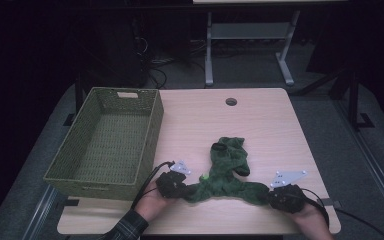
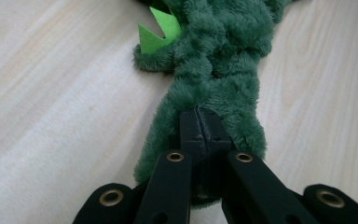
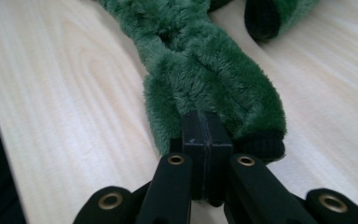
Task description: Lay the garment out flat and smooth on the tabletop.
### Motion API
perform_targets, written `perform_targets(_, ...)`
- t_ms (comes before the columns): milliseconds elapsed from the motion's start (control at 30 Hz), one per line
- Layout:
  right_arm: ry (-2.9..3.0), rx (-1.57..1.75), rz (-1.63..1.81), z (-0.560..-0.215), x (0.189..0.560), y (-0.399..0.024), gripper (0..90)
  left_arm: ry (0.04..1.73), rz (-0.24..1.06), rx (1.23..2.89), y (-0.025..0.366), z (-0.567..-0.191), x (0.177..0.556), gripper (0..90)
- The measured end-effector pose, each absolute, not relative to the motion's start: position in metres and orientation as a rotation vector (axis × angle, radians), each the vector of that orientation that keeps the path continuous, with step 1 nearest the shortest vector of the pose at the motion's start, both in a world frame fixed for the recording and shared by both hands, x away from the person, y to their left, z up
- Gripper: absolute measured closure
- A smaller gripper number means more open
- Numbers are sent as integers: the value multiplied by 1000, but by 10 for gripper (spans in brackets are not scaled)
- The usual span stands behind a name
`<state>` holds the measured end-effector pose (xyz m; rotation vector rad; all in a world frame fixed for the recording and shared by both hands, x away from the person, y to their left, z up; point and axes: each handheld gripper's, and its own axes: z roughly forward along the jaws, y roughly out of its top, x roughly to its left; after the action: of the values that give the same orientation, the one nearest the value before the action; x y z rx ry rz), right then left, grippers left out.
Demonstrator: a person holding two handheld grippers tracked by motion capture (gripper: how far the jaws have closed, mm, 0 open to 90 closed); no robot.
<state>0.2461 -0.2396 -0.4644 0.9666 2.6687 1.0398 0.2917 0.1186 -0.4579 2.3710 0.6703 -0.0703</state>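
Both grippers clamp the green plush garment.

I see my left gripper pinching one fuzzy end and my right gripper pinching the other cuffed end; it lies on the table, just beside the basket.

bare table lies open beyond the plush; the basket blocks the left.

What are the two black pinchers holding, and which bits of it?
Both grip the green fuzzy garment: the left gripper pinches one end, the right gripper the other end, by its dark cuff.
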Motion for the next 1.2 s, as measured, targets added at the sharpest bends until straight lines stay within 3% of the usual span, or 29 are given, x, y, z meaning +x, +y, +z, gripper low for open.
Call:
perform_targets(233,2600,932,1095,-456,241,-238,743,663,-38,2304,115,-440,292,704)
perform_targets(433,2472,954,1166,-441,257,-242,659,654,21,2245,105,-417,314,615)
perform_targets(767,2450,1018,1173,-447,293,-236,537,624,81,2186,74,-397,358,564)
perform_targets(1200,2479,1058,1192,-454,296,-232,525,555,91,2208,33,-399,385,571)
